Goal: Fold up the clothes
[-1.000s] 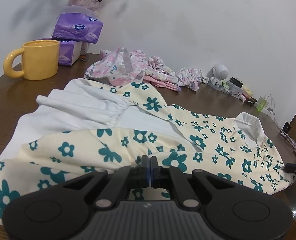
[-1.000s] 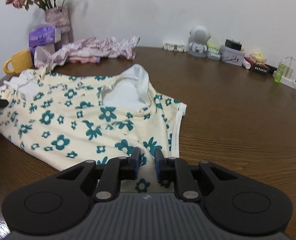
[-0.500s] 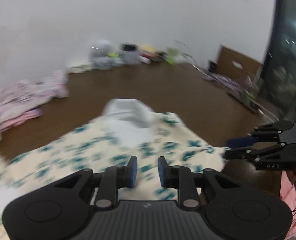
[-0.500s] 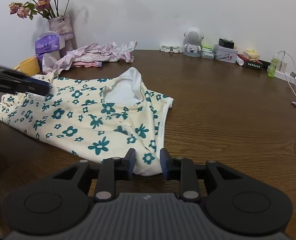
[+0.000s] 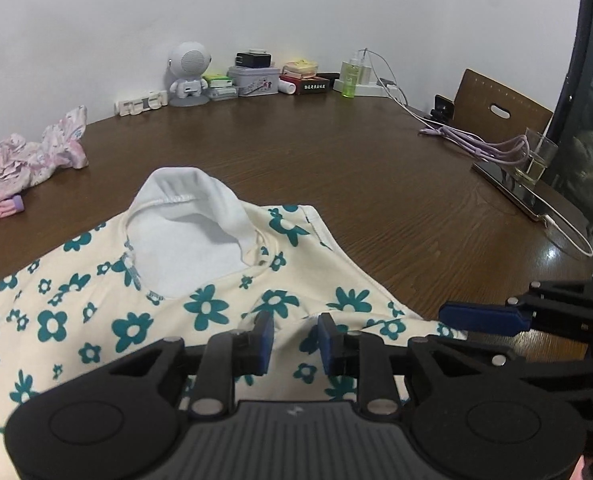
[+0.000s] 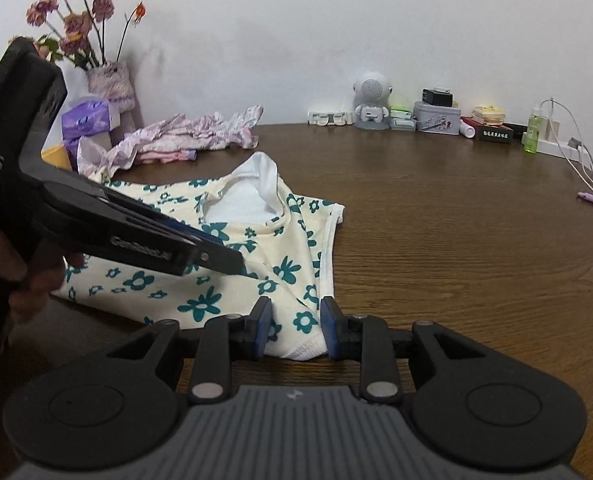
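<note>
The brown wooden bench [image 6: 456, 240] carries everything, and the flowered dress [image 6: 224, 264] lies spread on it, cream with teal blossoms, its white-lined neckline [image 5: 184, 232] pointing toward the wall. It sits nearer the viewer than the pink crumpled garments [image 6: 192, 140], which lie behind it at its far left.

The dress looks light, limp and thin: it should drape and wrinkle, slide easily on the smooth wood, and hold no shape of its own. Best taken at a hemmed edge or corner, where the doubled seam gives the pads something to bite.

The left gripper [image 5: 294, 338] hovers over the cloth below the neckline, its jaws having just parted, pressing nothing. The right gripper [image 6: 296, 328] straddles the dress's near corner, jaws likewise just opened, cloth between but not pinched.
</note>
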Tool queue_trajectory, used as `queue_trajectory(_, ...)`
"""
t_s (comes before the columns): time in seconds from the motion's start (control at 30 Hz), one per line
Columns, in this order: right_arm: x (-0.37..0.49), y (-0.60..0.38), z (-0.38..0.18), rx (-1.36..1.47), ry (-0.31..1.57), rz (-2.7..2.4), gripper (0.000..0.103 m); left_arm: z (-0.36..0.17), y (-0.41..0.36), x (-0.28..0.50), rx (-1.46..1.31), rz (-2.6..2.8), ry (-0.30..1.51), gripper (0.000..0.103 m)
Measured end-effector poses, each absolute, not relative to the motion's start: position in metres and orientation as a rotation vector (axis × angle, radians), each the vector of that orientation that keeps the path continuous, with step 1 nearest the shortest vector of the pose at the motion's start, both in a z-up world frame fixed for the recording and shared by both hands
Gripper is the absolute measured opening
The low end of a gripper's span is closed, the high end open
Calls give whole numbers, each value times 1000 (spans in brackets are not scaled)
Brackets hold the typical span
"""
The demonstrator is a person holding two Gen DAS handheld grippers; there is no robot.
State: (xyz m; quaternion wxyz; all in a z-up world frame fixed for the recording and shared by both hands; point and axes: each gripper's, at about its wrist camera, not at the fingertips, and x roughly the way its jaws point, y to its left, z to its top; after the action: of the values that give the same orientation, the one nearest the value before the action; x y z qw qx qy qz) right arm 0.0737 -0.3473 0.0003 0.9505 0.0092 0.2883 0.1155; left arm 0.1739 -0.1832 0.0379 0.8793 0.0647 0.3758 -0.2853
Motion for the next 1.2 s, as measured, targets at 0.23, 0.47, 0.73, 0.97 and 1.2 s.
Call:
queue_trajectory(0.23, 73, -348, -3, 18, 581, 212, 27, 35, -184, 173, 88, -528, 789, 25)
queue_trajectory(0.47, 75, -347, -4, 18, 586, 211, 27, 29, -192, 164, 78, -445, 757, 7)
queue_trajectory(0.73, 73, -344, -5, 8, 582, 223, 5, 31, -189, 163, 44, -423, 747, 0)
queue_trajectory(0.97, 70, -342, -5, -16, 582, 229, 3, 29, -187, 168, 29, -406, 749, 0)
queue_trajectory(1.2, 69, -343, -6, -6, 591, 225, 4, 33, -184, 166, -1, -421, 754, 0)
